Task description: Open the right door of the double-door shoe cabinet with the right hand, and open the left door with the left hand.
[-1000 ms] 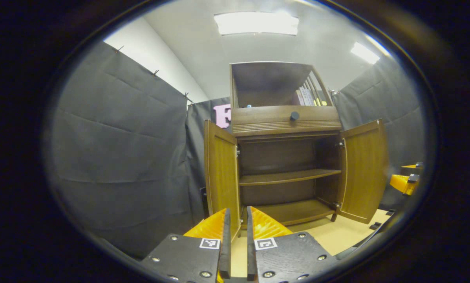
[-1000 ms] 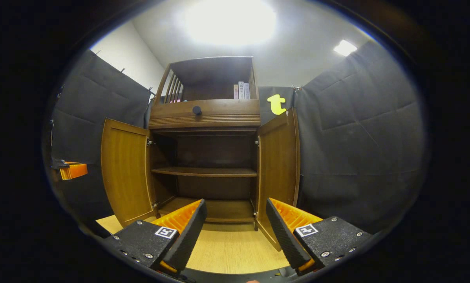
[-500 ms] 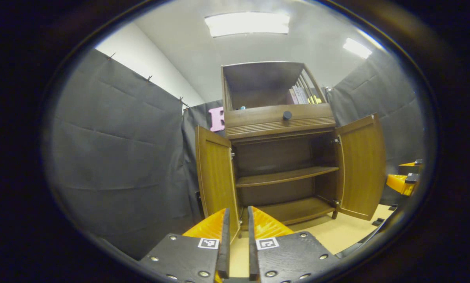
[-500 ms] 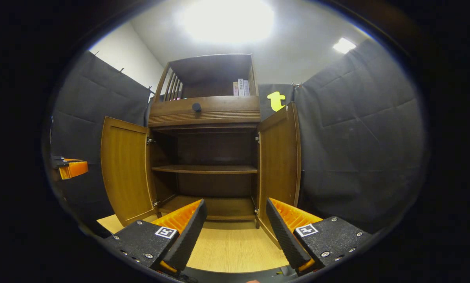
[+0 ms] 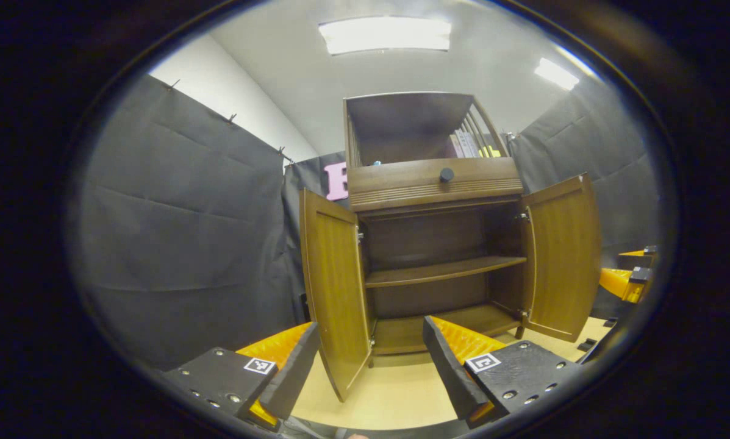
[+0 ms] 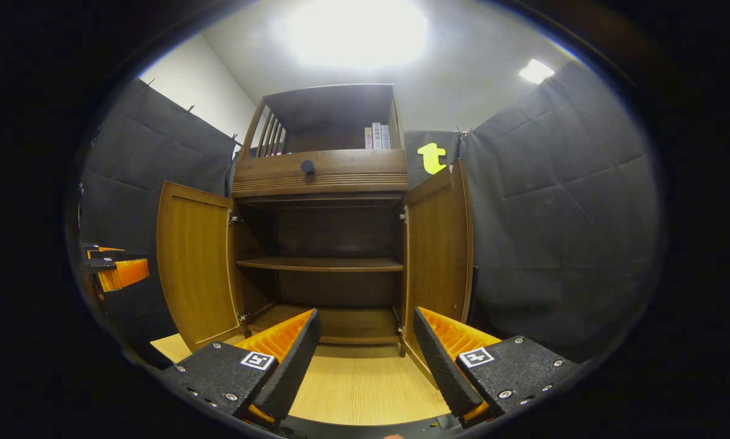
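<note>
Before both spread tongs (image 5: 368, 366) (image 6: 365, 353), upright shoe cabinet (image 6: 322, 183) doors (image 5: 334, 292) (image 6: 438, 256) swing outward.

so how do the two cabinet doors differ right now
In the left gripper view, the left door sits close, between the open left gripper fingers; the right door stands farther off, near the right gripper. The left door shows edge-on, the right door shows its broad inner face. Both are swung open, same brown wood.

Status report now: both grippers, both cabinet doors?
Left gripper open, holding nothing. Right gripper open, holding nothing. Left door and right door swung open. Nothing blocking.
</note>
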Demonstrator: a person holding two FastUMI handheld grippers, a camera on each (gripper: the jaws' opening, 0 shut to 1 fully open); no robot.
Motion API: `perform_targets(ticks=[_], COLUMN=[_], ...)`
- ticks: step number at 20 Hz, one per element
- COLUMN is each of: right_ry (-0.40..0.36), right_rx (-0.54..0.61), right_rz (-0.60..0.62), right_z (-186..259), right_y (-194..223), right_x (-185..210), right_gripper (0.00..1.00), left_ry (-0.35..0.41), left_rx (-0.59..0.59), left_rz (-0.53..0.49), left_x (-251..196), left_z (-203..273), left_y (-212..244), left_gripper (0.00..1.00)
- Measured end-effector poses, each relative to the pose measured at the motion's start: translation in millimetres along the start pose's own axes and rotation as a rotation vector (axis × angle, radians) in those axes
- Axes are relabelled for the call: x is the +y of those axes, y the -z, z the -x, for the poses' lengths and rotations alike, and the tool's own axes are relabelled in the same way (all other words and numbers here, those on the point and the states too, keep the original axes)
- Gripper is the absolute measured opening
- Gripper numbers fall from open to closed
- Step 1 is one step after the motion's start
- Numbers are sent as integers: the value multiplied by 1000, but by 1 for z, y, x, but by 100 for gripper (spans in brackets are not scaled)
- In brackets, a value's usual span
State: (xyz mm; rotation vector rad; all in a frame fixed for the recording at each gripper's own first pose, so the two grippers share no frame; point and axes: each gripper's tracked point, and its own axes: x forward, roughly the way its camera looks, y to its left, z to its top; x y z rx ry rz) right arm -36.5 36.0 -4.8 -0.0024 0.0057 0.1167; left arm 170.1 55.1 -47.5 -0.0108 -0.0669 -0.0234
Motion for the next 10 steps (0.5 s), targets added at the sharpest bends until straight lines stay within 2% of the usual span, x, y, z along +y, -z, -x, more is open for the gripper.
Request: perform_targets(ticks=[3,4,6,7,8,9,10], right_ry=[8,11,15,13,11,12,13], right_rx=[-2,-3,-6,-6,-8,-11,-13], right_rz=[1,-1,-4,-4,-5,-4,-2], right_z=[-2,-2,-2,-3,-3,-3,-4], right_y=[-1,-1,-2,-2,-2,-3,-4], right_x=[-2,-2,-3,-2,-2,-2,-2], right_gripper=[94,94,94,94,92,94,92], left_ry=[-16,-18,-17,-21,-18,-20,-23], left_rx=[-12,-13,-14,-13,-14,-16,-17], left_rz=[-6,-11,-18,-17,-15,-15,-18], left_x=[3,5,5,6,5,6,7], left_z=[-2,-2,-4,-2,-3,-3,-3], left_y=[-2,-3,-3,-3,-4,-5,-6], left_gripper=[100,96,100,96,100,96,100])
